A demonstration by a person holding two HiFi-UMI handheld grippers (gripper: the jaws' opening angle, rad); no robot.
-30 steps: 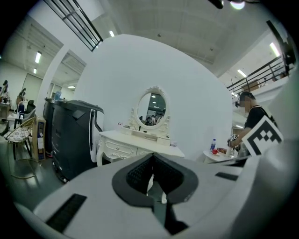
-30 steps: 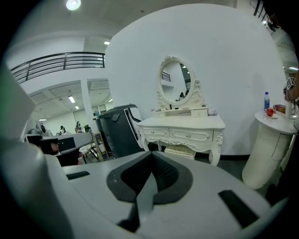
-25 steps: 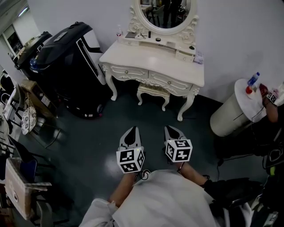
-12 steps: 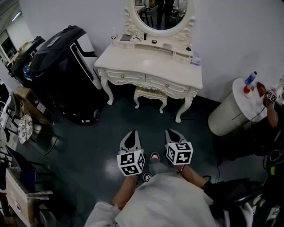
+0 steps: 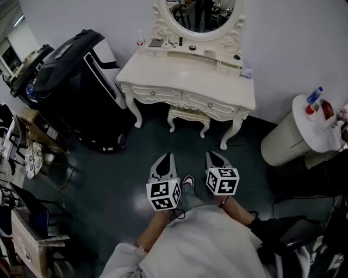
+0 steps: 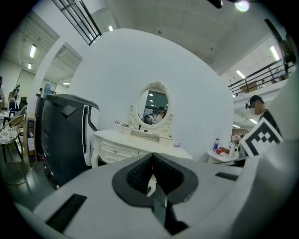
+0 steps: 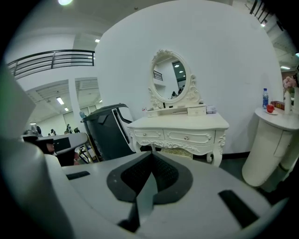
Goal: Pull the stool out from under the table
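Stool (image 5: 188,115): tucked under dressing table (image 5: 179,76), untouched (pull not begun). Left gripper (image 5: 164,162), right gripper (image 5: 214,159): jaws pressed together, empty.

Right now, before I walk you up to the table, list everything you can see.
dressing table: one, cream, against the wall ahead
mirror: one, oval, cream frame, at the table's back
stool: one, cream, tucked under the table
bulky machine: one, black, left of the table
round stand: one, white, right of the table
bottle: one, blue cap, on the stand
shoe: one, between the grippers
left gripper: grey, shut, empty
right gripper: grey, shut, empty
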